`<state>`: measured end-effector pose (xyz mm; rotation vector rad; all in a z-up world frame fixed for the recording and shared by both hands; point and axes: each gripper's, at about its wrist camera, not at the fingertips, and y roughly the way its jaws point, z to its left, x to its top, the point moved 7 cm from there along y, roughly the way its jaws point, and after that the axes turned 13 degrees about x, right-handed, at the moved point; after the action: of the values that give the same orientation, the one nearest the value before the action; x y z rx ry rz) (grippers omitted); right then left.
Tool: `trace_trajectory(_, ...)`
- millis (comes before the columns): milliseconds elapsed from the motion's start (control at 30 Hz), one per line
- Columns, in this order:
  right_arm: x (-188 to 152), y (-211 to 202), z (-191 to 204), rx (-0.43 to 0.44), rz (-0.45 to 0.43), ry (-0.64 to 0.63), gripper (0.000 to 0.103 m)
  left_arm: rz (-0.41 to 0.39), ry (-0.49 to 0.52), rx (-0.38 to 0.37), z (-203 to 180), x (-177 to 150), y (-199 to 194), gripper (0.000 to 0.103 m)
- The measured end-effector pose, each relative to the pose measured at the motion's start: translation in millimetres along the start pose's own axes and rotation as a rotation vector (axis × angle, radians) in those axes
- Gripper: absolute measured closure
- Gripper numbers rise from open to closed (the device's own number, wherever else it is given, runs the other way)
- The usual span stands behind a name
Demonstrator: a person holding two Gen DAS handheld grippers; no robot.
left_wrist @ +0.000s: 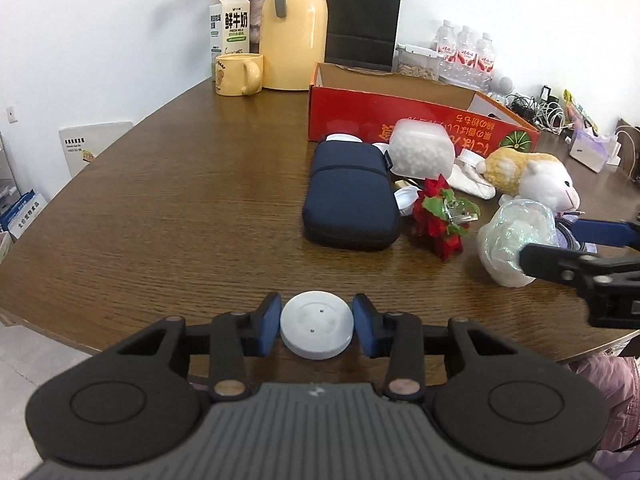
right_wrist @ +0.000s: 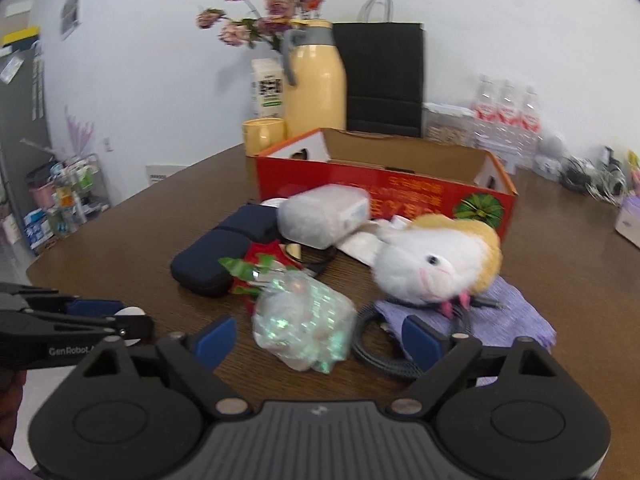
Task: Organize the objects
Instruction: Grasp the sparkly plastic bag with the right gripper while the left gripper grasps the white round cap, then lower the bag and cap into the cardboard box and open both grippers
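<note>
Your left gripper (left_wrist: pixel 316 326) is pinching a white round lid (left_wrist: pixel 316 326) between its blue pads, above the near edge of the brown table (left_wrist: pixel 180 208). Your right gripper (right_wrist: pixel 318 334) is spread wide around a shiny wrapped bundle (right_wrist: pixel 304 320) lying on the table, pads apart from it on both sides. Behind the bundle lie a red flower (right_wrist: pixel 260 264), a navy pouch (right_wrist: pixel 216 256), a plush toy (right_wrist: pixel 436 264) and an open red box (right_wrist: pixel 384 188).
</note>
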<state>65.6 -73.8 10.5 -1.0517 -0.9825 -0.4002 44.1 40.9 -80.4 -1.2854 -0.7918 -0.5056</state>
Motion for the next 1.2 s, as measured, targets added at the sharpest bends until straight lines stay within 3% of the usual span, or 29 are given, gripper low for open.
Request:
trace_trajectory(233,2,25,1,0.008,0.029,-0.013,0.038,-0.008,0.001,-0.021,-2,4,4,0.063)
trace_trajectory(300,-1,30,0,0.019,0.046,-0.008,0.055,-0.009,0.003,-0.028,-3,5,5,0.063)
trace_trajectory(400,0,30,-1,0.040,0.034,0.003,0.060,-0.015,0.002,-0.041,-5,8,7,0.063)
trace_trajectory(767,45,0,-12,0.109,-0.144,0.009,0.062,-0.137,-0.026,-0.078,-7,61,-2,0.063)
trace_trajectory(1000,97,2,-44,0.049,-0.236,-0.029,0.062,-0.263,-0.056,-0.089,-19,134,3,0.063)
trace_trajectory(1200,140,28,-85,0.001,-0.221,-0.056,0.062,-0.282,-0.077,-0.095,-42,194,26,0.063)
